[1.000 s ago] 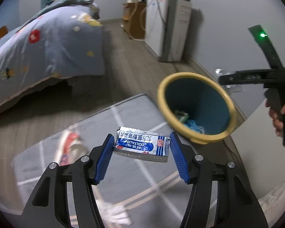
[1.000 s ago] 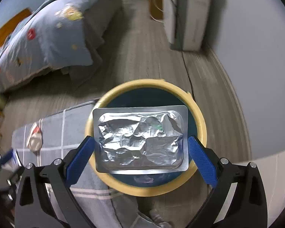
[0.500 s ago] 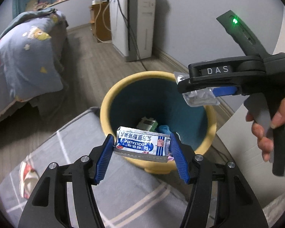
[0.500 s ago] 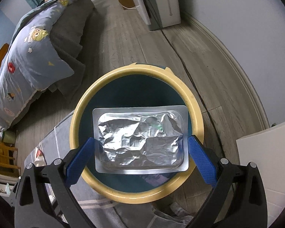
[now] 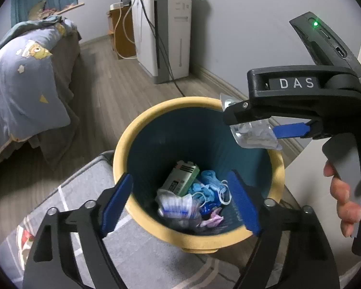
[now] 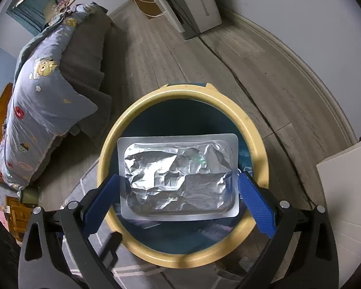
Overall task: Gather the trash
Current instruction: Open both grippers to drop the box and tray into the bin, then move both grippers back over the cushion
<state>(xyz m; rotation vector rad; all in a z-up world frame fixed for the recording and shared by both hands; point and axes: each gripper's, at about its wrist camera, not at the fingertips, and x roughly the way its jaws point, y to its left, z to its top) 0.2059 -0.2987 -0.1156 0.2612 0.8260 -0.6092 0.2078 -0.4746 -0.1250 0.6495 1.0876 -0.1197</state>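
Note:
A teal bin with a yellow rim [image 5: 142, 125] stands on the floor, and shows in the right wrist view [image 6: 228, 106] too. My left gripper [image 5: 180, 202] is open and empty above its near rim. A blue-and-white wrapper [image 5: 175, 206] lies blurred inside the bin among a green box [image 5: 181, 179] and blue masks [image 5: 210, 185]. My right gripper [image 6: 178, 187] is shut on a silver foil blister pack [image 6: 178, 173] right over the bin's mouth. In the left wrist view it [image 5: 250, 130] hangs over the far right rim.
A grey checked rug [image 5: 142, 260] lies under the bin's near side. A bed with a blue quilt [image 5: 19, 82] is to the left. A white appliance [image 5: 166, 31] with cables stands by the far wall. A white panel [image 6: 346, 192] is at the right.
My left gripper has opened and let go of the blue-and-white wrapper, which has fallen into the bin. Both grippers have moved closer over the bin. The right still holds the foil pack.

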